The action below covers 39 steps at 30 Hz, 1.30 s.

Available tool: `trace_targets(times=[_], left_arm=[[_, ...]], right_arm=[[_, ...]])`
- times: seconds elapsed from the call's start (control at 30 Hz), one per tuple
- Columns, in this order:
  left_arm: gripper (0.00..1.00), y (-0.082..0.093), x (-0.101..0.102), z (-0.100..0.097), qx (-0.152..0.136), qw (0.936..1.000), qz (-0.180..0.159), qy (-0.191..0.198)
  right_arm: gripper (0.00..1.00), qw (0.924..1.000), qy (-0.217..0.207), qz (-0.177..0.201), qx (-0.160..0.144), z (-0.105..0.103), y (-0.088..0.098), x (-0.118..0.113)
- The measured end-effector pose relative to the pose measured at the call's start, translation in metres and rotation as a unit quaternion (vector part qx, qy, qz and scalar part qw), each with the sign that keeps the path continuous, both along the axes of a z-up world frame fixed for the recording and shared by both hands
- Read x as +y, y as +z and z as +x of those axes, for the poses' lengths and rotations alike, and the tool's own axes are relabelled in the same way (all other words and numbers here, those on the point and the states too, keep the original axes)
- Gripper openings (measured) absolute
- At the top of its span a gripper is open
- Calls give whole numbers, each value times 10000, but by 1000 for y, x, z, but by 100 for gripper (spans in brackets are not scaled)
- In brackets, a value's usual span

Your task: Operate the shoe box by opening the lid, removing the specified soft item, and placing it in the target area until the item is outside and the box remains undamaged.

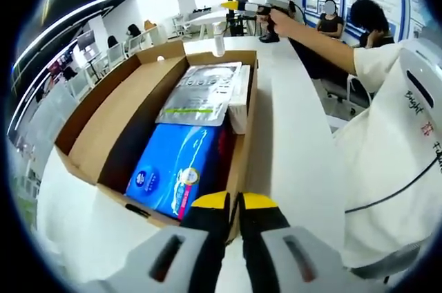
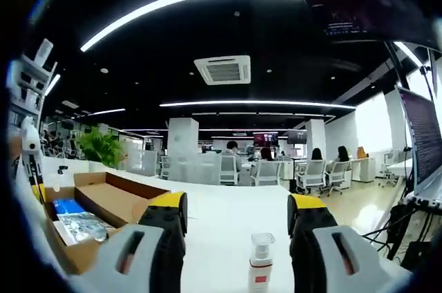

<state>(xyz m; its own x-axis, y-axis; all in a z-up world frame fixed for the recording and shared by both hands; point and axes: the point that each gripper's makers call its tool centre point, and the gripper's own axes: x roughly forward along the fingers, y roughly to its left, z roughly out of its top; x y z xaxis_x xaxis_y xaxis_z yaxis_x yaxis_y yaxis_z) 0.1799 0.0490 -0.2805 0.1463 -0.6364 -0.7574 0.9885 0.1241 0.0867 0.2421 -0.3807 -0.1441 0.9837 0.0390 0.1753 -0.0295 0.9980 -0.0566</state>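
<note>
A: Starting near in the left gripper view, what do you see?
B: The left gripper point(image 1: 233, 204), jaws pressed together on nothing, just over the shoe box's point(image 1: 90, 141) near edge.
A: And inside the box?
B: Its lid is folded open to the left. A blue soft pack point(image 1: 178, 168) lies nearest, a silver-grey pouch point(image 1: 200, 92) beyond it.
A: Farther out?
B: On the white table point(image 1: 290, 120), a small clear bottle point(image 1: 218, 37) stands past the box, with the right gripper point(image 1: 238, 5) held out near it.
A: The right gripper view?
B: Its jaws stand wide apart, empty, the bottle between them.
</note>
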Motion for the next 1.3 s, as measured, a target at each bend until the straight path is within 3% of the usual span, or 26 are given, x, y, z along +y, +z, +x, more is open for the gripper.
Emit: trace_targets(times=[0.2,0.33,0.43,0.5,0.57,0.63,0.67,0.73,0.8,0.97,1.07,1.1,1.3], left_arm=[[6,0,0,0,-26,10000,-50,36],[6,1,-1,0,33,9999,-105,110],[6,1,-1,0,26,9999,-114,112],[6,1,-1,1,26,9999,-110,116],[6,1,-1,1,25,9999,-119,120],[6,0,-1,1,-34,9999,-143,85],[6,1,-1,1,-44,9998,-157,92],[6,1,-1,1,-74,9998,-162,106],[6,0,-1,1,-60,9998,-145,130],[6,0,-1,1,-56,9998,-143,146],[6,0,-1,1,-55,9998,-147,101],[6,0,-1,1,-39,9999,-141,83],[6,0,-1,1,14,9999,-87,49]], right_arm=[[63,9993,363,-75,-80,-2,14,25],[56,9984,513,-225,18,0,19,38],[47,9974,626,-315,158,2,25,47],[38,9946,917,-316,370,2,24,56],[36,9908,1196,-418,476,2,24,66],[36,9844,1388,-675,847,-2,16,76],[36,9825,1479,-765,840,-4,16,81],[33,9810,1675,-488,844,-8,18,90],[36,9745,2025,-304,918,-13,20,101],[41,9643,2371,-626,1003,-19,19,117],[42,9509,2798,-739,1095,-23,15,134],[43,9532,2706,-733,1128,-20,15,136],[46,9188,3338,-1443,1533,-23,5,171]])
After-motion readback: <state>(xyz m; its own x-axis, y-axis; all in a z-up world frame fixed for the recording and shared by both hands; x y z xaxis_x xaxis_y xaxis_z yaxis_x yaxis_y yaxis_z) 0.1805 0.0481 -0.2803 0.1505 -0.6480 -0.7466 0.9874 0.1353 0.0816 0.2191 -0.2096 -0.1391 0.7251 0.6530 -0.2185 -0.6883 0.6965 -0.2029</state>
